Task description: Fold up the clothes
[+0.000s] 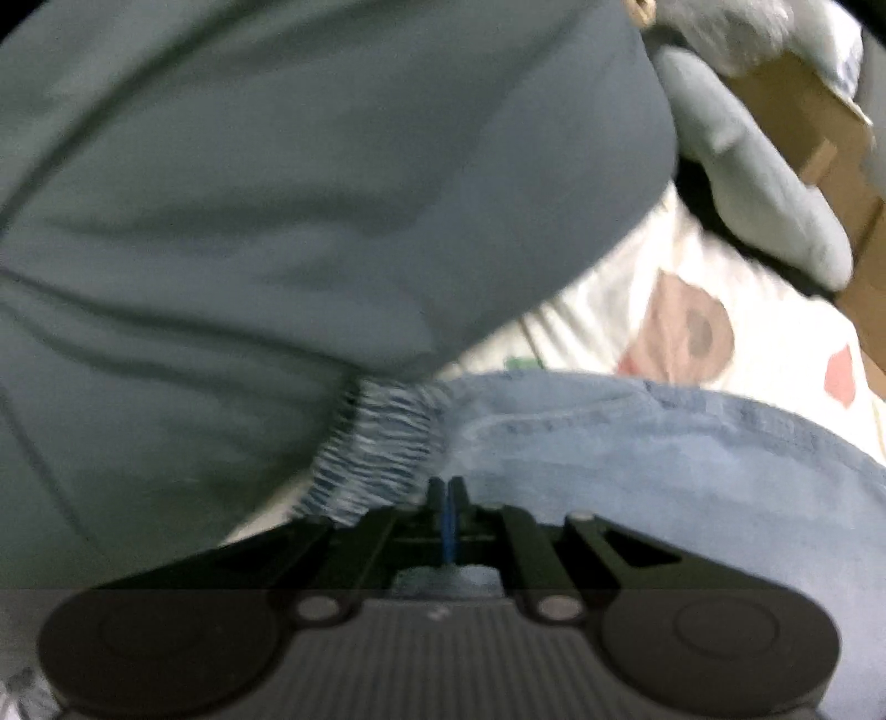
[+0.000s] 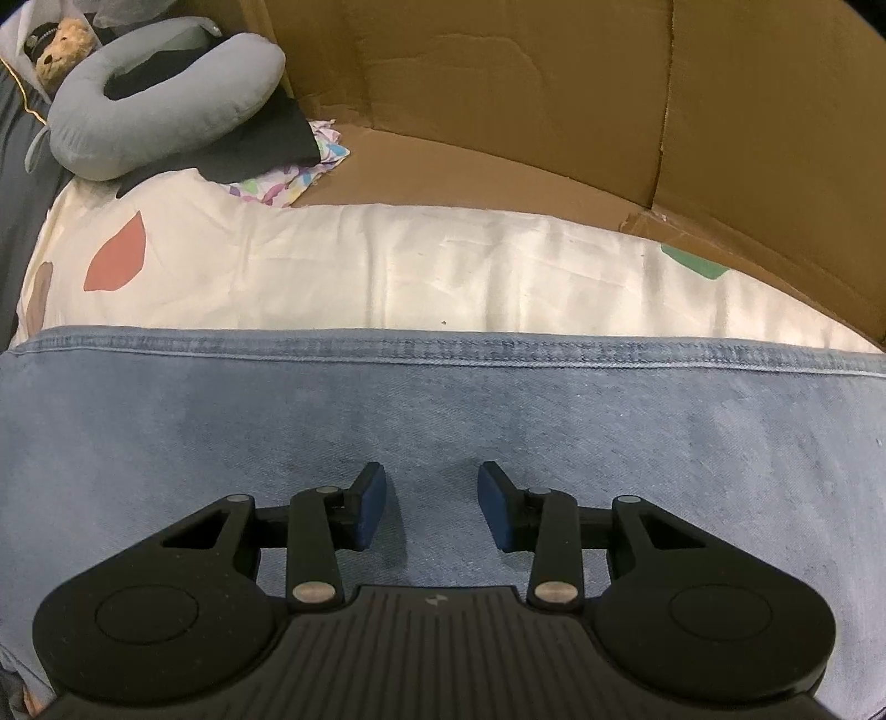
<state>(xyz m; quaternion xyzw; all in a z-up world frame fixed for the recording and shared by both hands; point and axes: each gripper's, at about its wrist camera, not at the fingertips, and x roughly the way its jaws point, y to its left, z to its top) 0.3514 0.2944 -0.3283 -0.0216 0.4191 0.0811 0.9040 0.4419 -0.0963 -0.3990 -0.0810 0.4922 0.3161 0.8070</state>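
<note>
- Denim garment [image 2: 443,421] in light blue is spread flat across a cream sheet [image 2: 387,260] printed with coloured shapes; its stitched hem runs straight across the right wrist view.
- The cream sheet is seen to cover a soft surface, bordered on the far side by a brown cardboard wall [image 2: 498,83].
- At the sheet's far left corner a grey neck pillow [image 2: 166,99] is set on dark cloth, with a small plush bear [image 2: 63,41] just behind it and a pastel patterned fabric [image 2: 288,177] beside it.
- The right gripper [image 2: 432,504] is held over the denim with its jaws apart and nothing between them; the blue pads [image 2: 371,504] are clear of the cloth.
- The left gripper [image 1: 447,490] is shown with its jaws closed together; whether a fold of denim is pinched between them cannot be told from the blurred left wrist view.
- A large grey-green cloth [image 1: 277,194] fills most of the left wrist view, with a striped blue-and-white cuff [image 1: 376,443] at its lower edge, touching the denim.
</note>
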